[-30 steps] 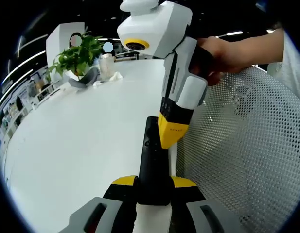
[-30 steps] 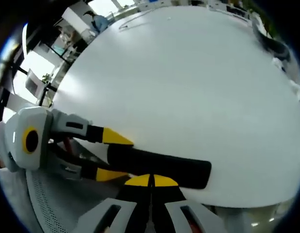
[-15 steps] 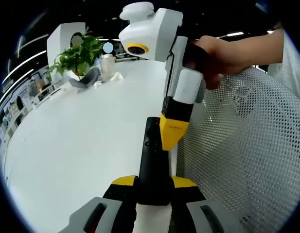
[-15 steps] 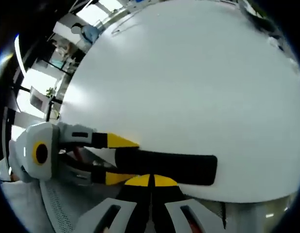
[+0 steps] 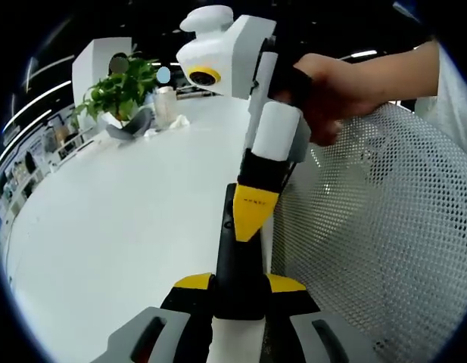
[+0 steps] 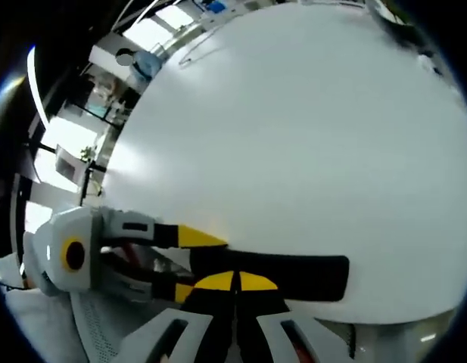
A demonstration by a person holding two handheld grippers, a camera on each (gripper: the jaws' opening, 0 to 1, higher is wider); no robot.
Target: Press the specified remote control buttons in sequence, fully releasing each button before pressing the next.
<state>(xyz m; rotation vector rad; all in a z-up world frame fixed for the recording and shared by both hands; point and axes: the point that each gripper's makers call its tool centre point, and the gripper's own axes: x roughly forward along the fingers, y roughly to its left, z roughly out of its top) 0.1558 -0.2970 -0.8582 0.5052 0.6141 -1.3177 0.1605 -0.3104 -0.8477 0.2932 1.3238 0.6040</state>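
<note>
Holding one black remote (image 5: 238,261) out over white table's (image 5: 119,227) near edge, left gripper (image 5: 238,286) pinching its base between both jaws, likely to steady it for pressing. Bearing down on remote's upper face: right gripper (image 5: 253,215), jaws pressed together into single yellow tip, seemingly mid-press on button. Beside table edge, one white mesh chair back (image 5: 377,227). At far edge, one potted plant (image 5: 119,91), one cup (image 5: 165,102).

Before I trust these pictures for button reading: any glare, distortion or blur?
Left gripper view: fisheye bends the table; remote control dark, buttons barely legible. Right gripper view: bright glare patch on the table, background windows blown out; remote control reads as a black featureless bar.
</note>
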